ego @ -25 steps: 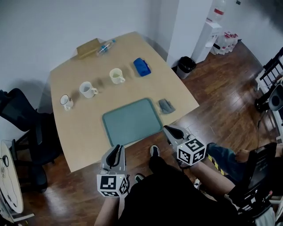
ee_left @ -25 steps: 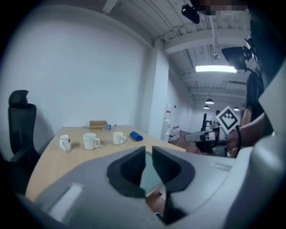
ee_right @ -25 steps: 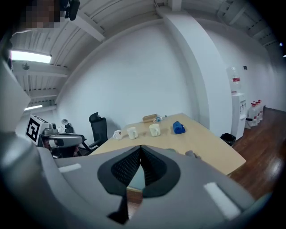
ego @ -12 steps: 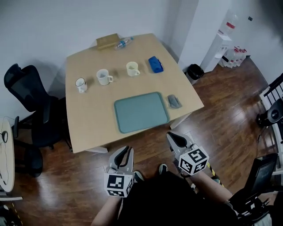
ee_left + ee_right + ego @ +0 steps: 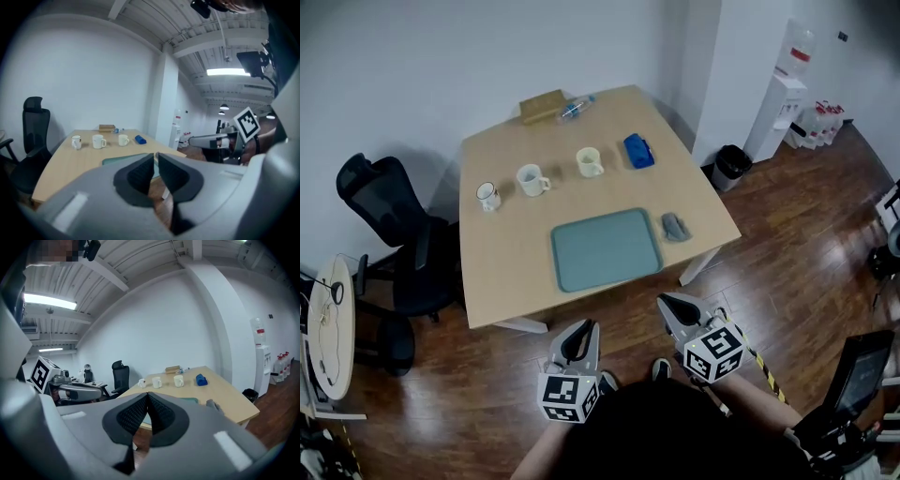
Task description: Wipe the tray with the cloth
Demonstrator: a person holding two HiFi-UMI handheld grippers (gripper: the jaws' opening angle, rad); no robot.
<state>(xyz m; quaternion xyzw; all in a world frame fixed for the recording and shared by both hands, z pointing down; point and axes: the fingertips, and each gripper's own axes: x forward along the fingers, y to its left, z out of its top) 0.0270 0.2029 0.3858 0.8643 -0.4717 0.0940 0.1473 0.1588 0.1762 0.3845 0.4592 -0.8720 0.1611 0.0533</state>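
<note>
A teal tray (image 5: 605, 248) lies flat at the near side of the wooden table (image 5: 506, 272). A small grey cloth (image 5: 675, 226) sits crumpled on the table just right of the tray. Both grippers hang over the floor in front of the table, well short of its edge. My left gripper (image 5: 586, 325) is shut and holds nothing. My right gripper (image 5: 664, 301) is also shut with nothing in it. Beyond the jaws, the right gripper view shows the tray (image 5: 190, 400) and the cloth (image 5: 213, 405). The left gripper view shows a strip of the tray (image 5: 117, 160) above its jaws.
Three mugs (image 5: 488, 196), (image 5: 531, 179), (image 5: 589, 161) and a blue object (image 5: 638, 151) stand in a row behind the tray. A box (image 5: 542, 105) and a bottle (image 5: 577, 108) lie at the far edge. A black chair (image 5: 389, 225) is at left, a bin (image 5: 731, 164) at right.
The table now sits farther away and higher in the head view, with more floor between it and both grippers. Both grippers stay shut.
</note>
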